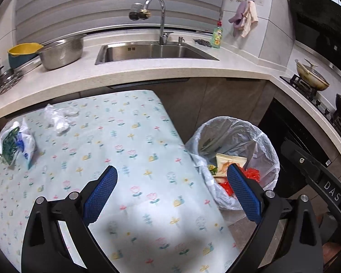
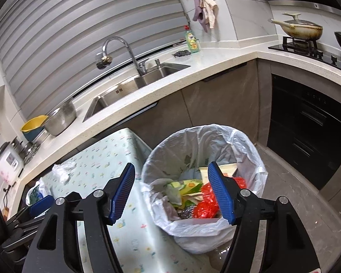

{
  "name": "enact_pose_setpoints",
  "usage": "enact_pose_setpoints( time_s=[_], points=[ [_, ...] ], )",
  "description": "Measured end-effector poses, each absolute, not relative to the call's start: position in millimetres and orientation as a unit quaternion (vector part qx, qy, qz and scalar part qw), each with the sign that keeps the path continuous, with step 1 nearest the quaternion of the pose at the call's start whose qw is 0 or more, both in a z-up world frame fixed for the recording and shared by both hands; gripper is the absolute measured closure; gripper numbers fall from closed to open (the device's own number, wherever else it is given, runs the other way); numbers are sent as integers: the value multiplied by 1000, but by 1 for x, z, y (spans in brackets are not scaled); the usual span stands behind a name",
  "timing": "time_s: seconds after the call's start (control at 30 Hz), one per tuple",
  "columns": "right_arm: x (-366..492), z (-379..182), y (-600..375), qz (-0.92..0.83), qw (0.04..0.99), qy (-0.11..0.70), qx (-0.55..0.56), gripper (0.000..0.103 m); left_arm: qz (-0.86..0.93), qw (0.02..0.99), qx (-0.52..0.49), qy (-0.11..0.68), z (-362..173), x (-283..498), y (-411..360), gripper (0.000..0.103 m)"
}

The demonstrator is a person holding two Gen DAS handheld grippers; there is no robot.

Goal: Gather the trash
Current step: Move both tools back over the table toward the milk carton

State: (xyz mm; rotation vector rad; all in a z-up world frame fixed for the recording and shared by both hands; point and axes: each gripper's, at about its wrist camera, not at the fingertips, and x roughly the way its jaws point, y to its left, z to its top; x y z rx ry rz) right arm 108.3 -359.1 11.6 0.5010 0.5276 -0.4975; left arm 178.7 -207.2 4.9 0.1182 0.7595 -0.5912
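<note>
A bin with a white liner (image 1: 236,129) stands on the floor at the right end of a table with a pale floral cloth (image 1: 136,141). Red wrappers (image 2: 204,207) and a yellow-green packet (image 2: 188,185) lie inside the bin (image 2: 206,132). At the table's far left lie a crumpled clear plastic piece (image 1: 56,118) and a green and blue packet (image 1: 16,143). My left gripper (image 1: 171,170) hangs open over the table's right edge, with nothing between its fingers. My right gripper (image 2: 171,166) is open and empty above the bin's near left rim.
Behind the table runs a counter with a steel sink (image 1: 154,52), a tap (image 1: 156,11), a colander (image 1: 61,50) and a yellow bowl (image 1: 22,50). A green soap bottle (image 1: 217,35) stands at the corner. Pans sit on the hob (image 2: 302,31) above a dark oven (image 2: 311,132).
</note>
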Motion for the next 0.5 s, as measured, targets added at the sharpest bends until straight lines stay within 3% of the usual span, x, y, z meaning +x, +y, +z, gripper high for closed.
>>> enact_pose_setpoints(
  time_s=[0.5],
  points=[
    [144, 37, -239, -158, 929, 269, 201, 37, -192, 906, 16, 377, 18, 190, -70, 10]
  ],
)
